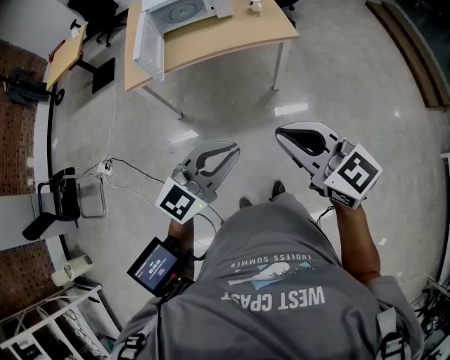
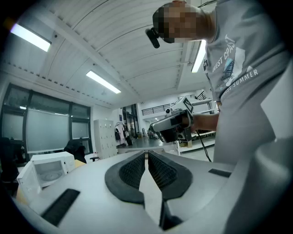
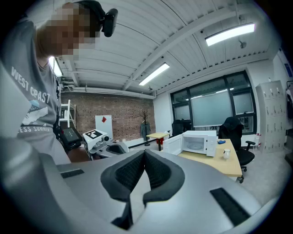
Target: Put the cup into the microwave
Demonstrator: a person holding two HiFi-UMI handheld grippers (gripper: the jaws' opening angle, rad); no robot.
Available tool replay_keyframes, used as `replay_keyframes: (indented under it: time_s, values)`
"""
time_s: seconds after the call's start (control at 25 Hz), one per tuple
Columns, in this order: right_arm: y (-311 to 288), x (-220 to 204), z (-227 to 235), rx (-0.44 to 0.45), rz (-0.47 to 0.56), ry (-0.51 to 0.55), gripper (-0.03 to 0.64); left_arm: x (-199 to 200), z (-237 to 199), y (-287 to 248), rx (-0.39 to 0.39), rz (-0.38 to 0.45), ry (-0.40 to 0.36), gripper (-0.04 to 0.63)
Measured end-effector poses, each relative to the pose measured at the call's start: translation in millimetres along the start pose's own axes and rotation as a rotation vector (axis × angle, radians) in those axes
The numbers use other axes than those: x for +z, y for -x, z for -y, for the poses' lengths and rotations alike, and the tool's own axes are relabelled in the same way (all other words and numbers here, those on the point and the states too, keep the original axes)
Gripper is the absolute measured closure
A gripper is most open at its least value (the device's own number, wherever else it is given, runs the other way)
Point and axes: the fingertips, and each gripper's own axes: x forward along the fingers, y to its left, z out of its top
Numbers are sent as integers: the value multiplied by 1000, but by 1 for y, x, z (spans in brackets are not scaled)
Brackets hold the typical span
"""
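Note:
A small white cup (image 1: 254, 7) stands on the wooden table (image 1: 232, 35) far ahead, to the right of the white microwave (image 1: 179, 13), whose door (image 1: 149, 43) hangs open. In the right gripper view the cup (image 3: 226, 153) sits right of the microwave (image 3: 198, 142). I stand on the floor well short of the table. My left gripper (image 1: 233, 148) and right gripper (image 1: 280, 131) are held out in front of my chest, both shut and empty. In their own views the left gripper (image 2: 146, 153) and right gripper (image 3: 144, 152) show their pads closed together.
A small yellow side table (image 1: 67, 53) and black chairs stand at the far left. Cables and a power strip (image 1: 105, 167) lie on the floor to the left. A black chair (image 1: 60, 200) and white shelving (image 1: 42, 323) are near my left side.

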Motion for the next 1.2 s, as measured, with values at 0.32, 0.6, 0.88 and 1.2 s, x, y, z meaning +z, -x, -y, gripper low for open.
replay_keyframes:
  time_s: [0.32,0.6,0.88,1.2]
  values:
    - [7,-8,-14,-31,-16,-9,598,-2,15,7,-34,14,-4,571]
    - [1,-6,-20,-41,2,-37,597,-5,14,16,-45,29,4,571]
    - [-13,-2,-30,-71,35,-70,597,-6,10,35,-47,52,-4,571]
    - [-24,-5,-42,-92,19,-101,597,0,1,61,-34,67,-13,571]
